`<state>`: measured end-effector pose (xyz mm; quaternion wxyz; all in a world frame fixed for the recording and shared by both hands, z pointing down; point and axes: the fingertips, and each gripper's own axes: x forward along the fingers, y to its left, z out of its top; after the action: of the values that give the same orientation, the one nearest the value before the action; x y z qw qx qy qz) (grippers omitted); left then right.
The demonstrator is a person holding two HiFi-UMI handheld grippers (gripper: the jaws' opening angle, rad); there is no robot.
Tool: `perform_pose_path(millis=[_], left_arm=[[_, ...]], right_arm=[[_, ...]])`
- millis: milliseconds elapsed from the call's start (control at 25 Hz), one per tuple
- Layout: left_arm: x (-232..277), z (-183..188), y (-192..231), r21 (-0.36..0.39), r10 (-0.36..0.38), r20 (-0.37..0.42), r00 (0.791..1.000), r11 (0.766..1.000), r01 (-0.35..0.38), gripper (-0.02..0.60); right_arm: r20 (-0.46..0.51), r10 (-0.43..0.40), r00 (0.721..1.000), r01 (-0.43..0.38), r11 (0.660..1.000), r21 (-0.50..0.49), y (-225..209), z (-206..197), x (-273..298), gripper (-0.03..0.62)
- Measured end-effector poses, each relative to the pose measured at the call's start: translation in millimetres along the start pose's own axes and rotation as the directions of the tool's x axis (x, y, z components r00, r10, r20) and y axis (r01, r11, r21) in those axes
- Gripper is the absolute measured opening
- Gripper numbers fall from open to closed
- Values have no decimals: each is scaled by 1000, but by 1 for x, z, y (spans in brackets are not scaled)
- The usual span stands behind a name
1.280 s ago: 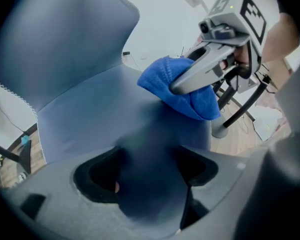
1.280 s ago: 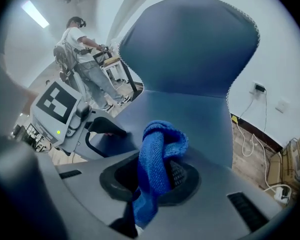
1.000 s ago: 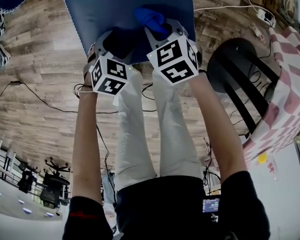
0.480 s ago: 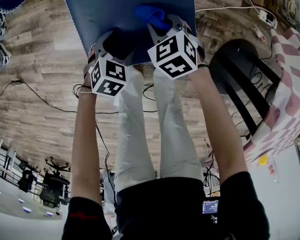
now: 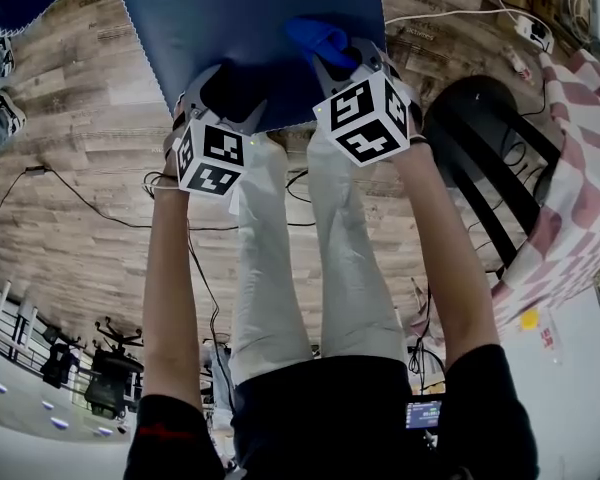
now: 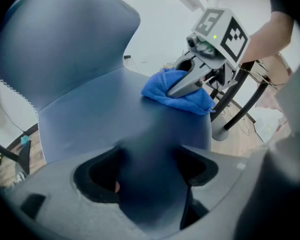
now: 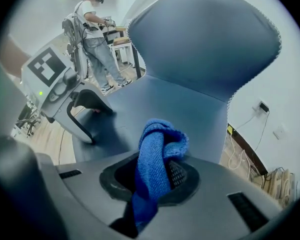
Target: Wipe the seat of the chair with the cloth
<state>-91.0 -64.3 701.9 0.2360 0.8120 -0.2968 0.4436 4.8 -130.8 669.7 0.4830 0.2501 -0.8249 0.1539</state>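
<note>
Left gripper [image 6: 150, 176]: jaws sit on either side of the near edge of the chair seat [image 6: 105, 114] and are clamped onto it. The blue seat material fills the gap between them. In the head view its marker cube is left of centre, at the seat's lower edge.
Right gripper [image 7: 156, 178]: jaws are closed on a bunched fold of the blue cloth [image 7: 160, 144], which stands up between them.
Cloth: in the left gripper view it is right of centre, pressed flat to the seat under the right gripper's jaws. In the head view it shows at upper centre, just above the right marker cube.
Seat: blue, smooth, filling the upper part of the head view. The chair back [image 7: 205, 39] rises at the top of the right gripper view.
Surroundings: wood-plank floor [image 5: 80, 188] with trailing cables [image 5: 100, 211]. A black stool [image 5: 470, 118] is at mid right, and a red-and-white checked covering [image 5: 580, 188] at the right edge. A person [image 7: 95, 24] stands in the upper left of the right gripper view.
</note>
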Motion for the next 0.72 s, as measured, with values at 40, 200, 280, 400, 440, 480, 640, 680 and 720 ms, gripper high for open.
perform_pose_path(millis=[40,200,280,400,440,480,640,680,720], left_arm=[[0,0,0,0,0,0,1000,1000,0,351],[0,1,-1,-1,1,4,1000,1000,-1,351],[0,1,-1,0,1,5,1000,1000,-1,351],[0,0,0,0,2,8,1000,1000,-2,351],[0,0,0,0,2,9,1000,1000,-2,351],[0,0,0,0,2,10,1000,1000,-2,351],[-1,0,0,0,3,10,1000,1000,-3,351],[-1,0,0,0,4,10,1000,1000,-4,351],[0,0,0,0,3,10,1000,1000,-3,351]], right_arm=[[1,-3,1000,3,1000,13,-2,-4,-2,54],[-9,-22,1000,23,998,64,-10,-25,-15,54],[-20,-31,999,33,996,84,-12,-37,-21,54],[-32,-44,999,47,992,118,-13,-54,-30,54],[-36,-48,998,52,991,127,-13,-60,-32,54],[-40,-52,998,57,989,135,-13,-65,-35,54],[-55,-65,996,74,981,177,-13,-85,-45,55],[-58,-68,996,78,979,190,-14,-90,-47,55],[-62,-71,996,82,976,201,-14,-94,-49,55]])
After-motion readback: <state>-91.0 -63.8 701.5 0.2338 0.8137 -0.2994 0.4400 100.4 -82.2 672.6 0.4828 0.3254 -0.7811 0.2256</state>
